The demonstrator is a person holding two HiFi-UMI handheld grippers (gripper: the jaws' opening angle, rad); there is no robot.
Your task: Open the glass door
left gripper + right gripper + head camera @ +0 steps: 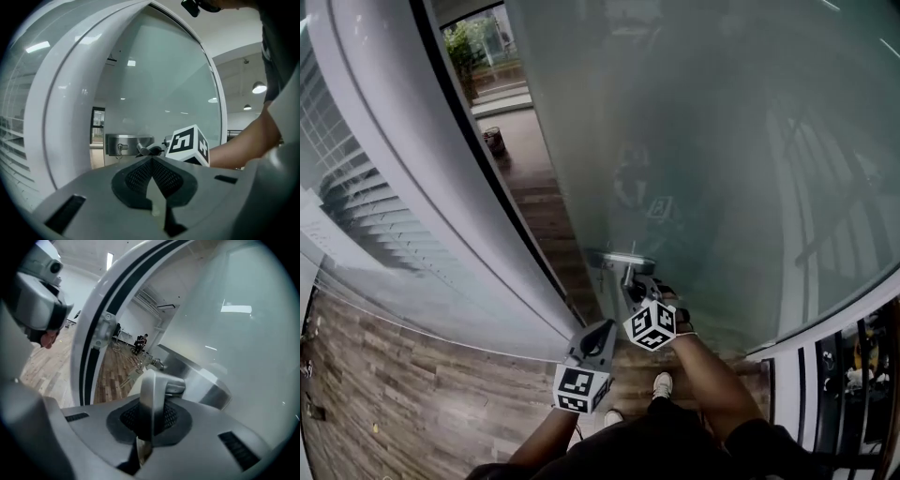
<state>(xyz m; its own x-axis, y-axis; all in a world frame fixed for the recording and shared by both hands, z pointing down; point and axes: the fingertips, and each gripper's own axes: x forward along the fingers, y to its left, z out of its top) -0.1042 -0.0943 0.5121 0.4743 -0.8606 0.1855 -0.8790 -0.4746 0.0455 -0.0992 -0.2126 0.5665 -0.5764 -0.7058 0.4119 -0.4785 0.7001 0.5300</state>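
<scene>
The frosted glass door (712, 141) stands ajar from its white frame (412, 187). Its steel lever handle (625, 259) sticks out from a lock plate (199, 378), and keys (139, 363) hang in the lock. My right gripper (634, 281) is shut on the handle (152, 397), which stands upright between its pads. My left gripper (600, 330) hangs just left of and nearer than the right one, shut with nothing in it. In the left gripper view its closed jaws (152, 161) point at the lock plate (124, 143) and the right gripper's marker cube (189, 143).
Wood-plank floor (548, 211) shows through the gap between door and frame. A louvred glass panel (347, 216) lies left of the frame. A dark railing (848, 366) stands at the right. The person's shoes (662, 384) are right below the grippers.
</scene>
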